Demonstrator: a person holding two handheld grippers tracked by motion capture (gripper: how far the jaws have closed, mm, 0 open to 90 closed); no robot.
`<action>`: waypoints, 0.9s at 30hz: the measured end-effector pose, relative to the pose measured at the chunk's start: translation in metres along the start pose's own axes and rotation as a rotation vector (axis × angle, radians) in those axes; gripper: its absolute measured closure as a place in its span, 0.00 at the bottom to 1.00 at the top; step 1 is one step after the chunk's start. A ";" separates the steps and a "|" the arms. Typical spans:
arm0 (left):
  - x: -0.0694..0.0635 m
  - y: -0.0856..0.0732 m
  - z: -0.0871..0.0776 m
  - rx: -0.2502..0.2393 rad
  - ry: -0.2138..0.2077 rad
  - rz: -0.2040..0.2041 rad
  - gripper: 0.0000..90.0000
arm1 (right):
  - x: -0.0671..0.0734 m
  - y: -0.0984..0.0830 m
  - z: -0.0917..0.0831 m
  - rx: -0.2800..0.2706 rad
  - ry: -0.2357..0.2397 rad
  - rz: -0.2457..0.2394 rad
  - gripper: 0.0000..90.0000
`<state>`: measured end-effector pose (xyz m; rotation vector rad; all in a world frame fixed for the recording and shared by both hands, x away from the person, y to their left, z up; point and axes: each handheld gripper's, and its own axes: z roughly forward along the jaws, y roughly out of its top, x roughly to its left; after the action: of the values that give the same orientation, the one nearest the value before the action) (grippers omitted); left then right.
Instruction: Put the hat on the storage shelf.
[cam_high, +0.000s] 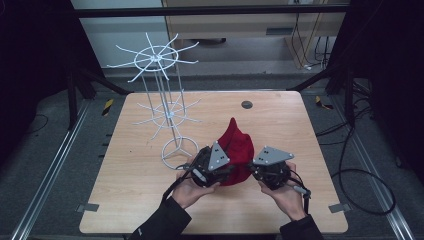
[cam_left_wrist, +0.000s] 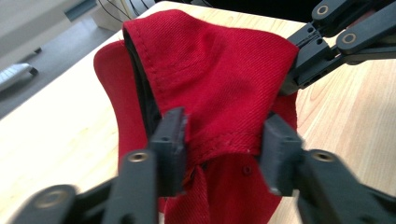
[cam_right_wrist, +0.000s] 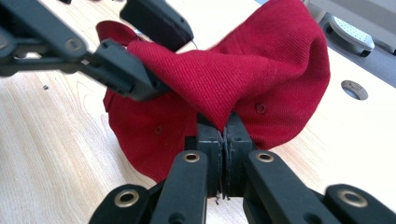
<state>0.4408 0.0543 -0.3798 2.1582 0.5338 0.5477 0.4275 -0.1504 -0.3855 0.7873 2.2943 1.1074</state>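
The right claw (cam_right_wrist: 223, 133) is clamped tight on a fold of the red cap's (cam_right_wrist: 261, 79) edge; the cap rises between both claws above the bench (cam_high: 280, 130); the left claw (cam_left_wrist: 224, 140) straddles the cap's stitched rim, jaws part-closed, pads at the cloth on either side, though a firm grip cannot be told.

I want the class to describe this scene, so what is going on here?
A person at a table works a red cap with a tool in each hand. The right tool is shut on a fold of the cap's cloth and holds it up. The left tool has its jaws around the cap's edge, not clearly pressing it. A white wire rack stands behind on the left.
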 end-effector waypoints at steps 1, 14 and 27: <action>0.000 0.000 0.000 0.004 -0.003 -0.003 0.69 | 0.000 0.000 0.000 0.000 0.001 -0.001 0.98; 0.008 0.003 -0.005 -0.022 -0.015 -0.138 0.93 | -0.005 -0.006 -0.007 -0.081 0.010 0.082 0.67; 0.012 0.011 -0.014 -0.118 0.042 -0.197 0.93 | -0.002 -0.061 0.008 -0.115 0.072 0.293 0.30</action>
<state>0.4449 0.0630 -0.3608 1.9609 0.7105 0.5040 0.4162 -0.1785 -0.4389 1.0784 2.1965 1.4032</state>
